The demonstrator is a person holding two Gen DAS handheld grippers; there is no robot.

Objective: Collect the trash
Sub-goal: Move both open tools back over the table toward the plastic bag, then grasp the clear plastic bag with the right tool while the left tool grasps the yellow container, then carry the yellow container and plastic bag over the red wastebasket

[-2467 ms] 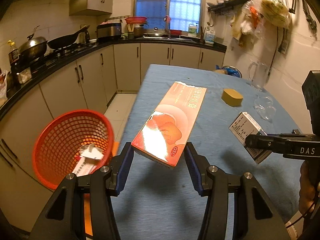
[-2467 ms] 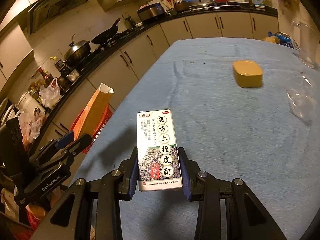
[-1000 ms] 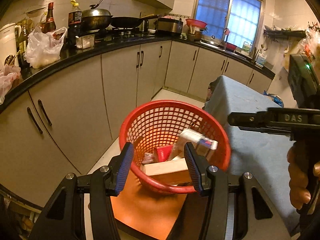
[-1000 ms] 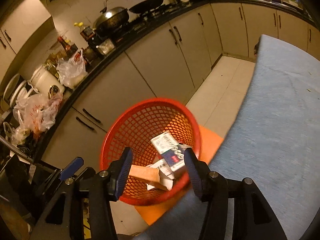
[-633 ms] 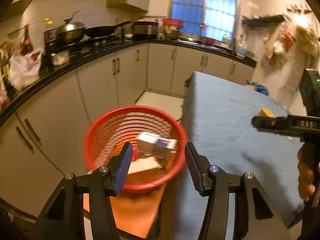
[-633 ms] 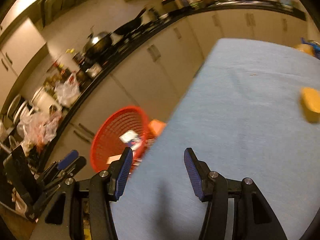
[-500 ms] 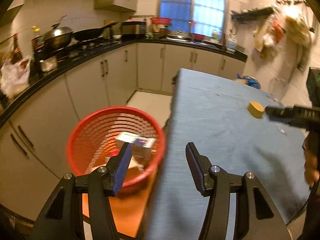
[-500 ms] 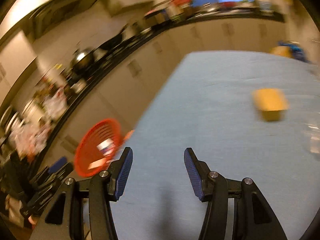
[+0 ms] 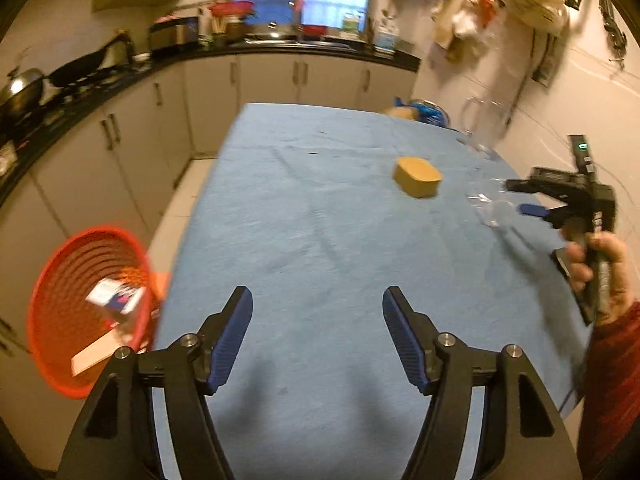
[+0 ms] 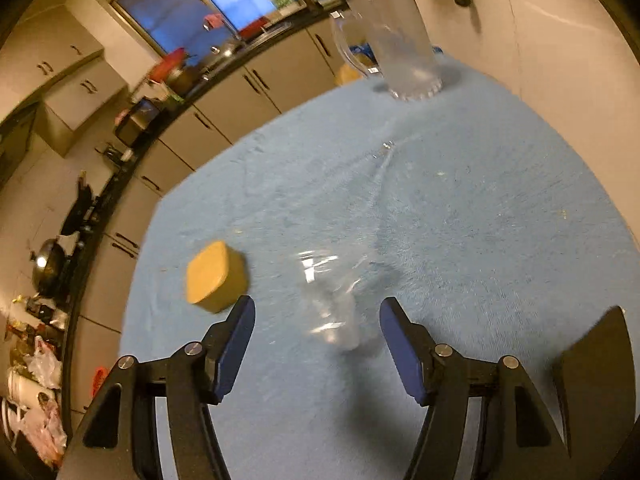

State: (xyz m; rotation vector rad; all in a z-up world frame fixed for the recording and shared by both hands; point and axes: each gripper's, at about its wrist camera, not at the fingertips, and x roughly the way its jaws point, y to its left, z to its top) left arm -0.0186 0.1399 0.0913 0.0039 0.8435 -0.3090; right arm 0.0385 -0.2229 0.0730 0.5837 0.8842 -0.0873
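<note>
The right gripper [image 10: 316, 334] hangs wide open and empty just above the blue tabletop [image 10: 460, 208], its jaws pointed at a crumpled clear plastic wrapper [image 10: 332, 304] lying near the tabletop's right edge; the left gripper [image 9: 316, 332] is likewise spread wide and holds nothing, over the near end of the tabletop. Beyond the tabletop's left edge, on the floor, stands the red basket [image 9: 52, 280] with a small printed box [image 9: 116, 294] and a flat carton [image 9: 96, 356] already in it. Near the far right corner stands a clear glass jug [image 10: 400, 44]. A yellow block [image 10: 214, 272] sits just left of the wrapper. The wrapper is thin, slack and nearly invisible, so I judge the jaws may close on air or pinch the cloth beneath and drag it; a careless sweep could also nudge the block
</note>
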